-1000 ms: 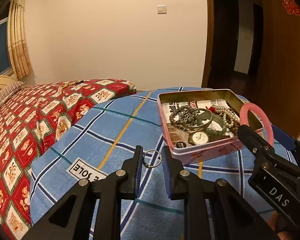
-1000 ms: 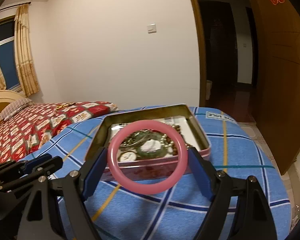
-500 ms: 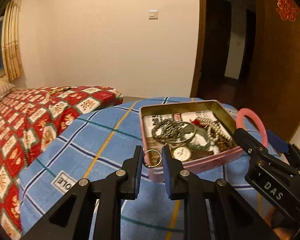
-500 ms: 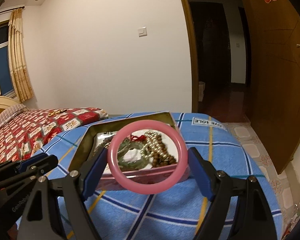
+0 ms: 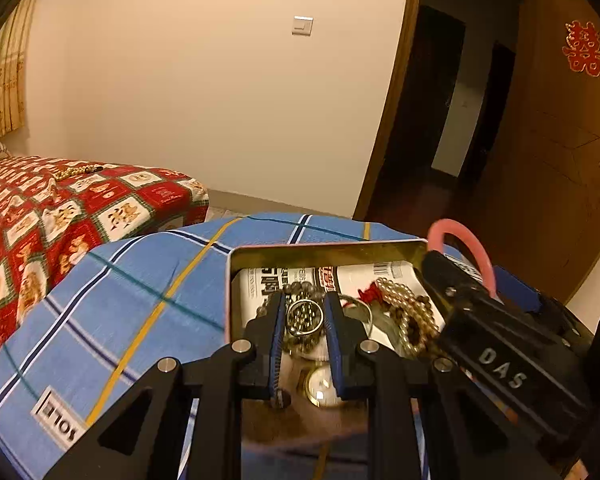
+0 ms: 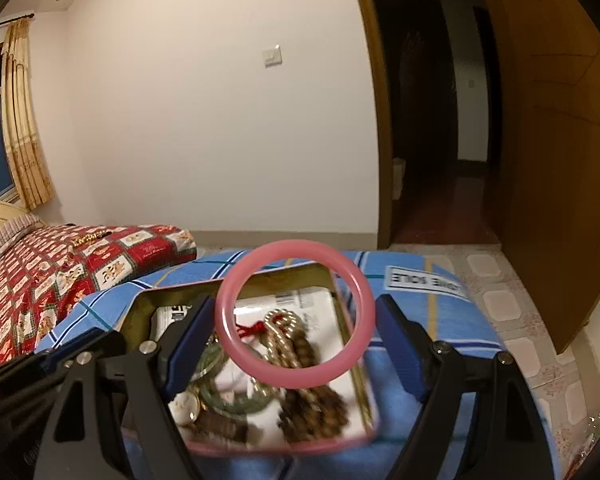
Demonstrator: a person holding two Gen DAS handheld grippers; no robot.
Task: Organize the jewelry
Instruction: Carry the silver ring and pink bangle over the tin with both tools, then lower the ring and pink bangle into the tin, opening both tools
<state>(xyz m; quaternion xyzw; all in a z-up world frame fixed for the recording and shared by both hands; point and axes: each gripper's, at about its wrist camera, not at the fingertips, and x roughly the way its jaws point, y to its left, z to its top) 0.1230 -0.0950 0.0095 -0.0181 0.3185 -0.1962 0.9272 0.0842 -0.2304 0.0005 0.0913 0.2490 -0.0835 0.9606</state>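
Landmark: open tin on the blue plaid cloth.

- Left claw pinches a small metal ring edge to edge, above the tin's near half; likely held so it can drop among the beads.
- Right claw spread wide, clamped across a pink bangle standing upright over the tin's middle. Gripping across the diameter keeps the hoop from rolling out.
- Already in the tin: bead strands, green bangle, watch.

Hidden or poor: the tin's near wall is blurred, and the claw bodies cover its near corners. Whatever carries the cloth is hidden, possibly a desk. Printed paper lining the tin is unreadable.
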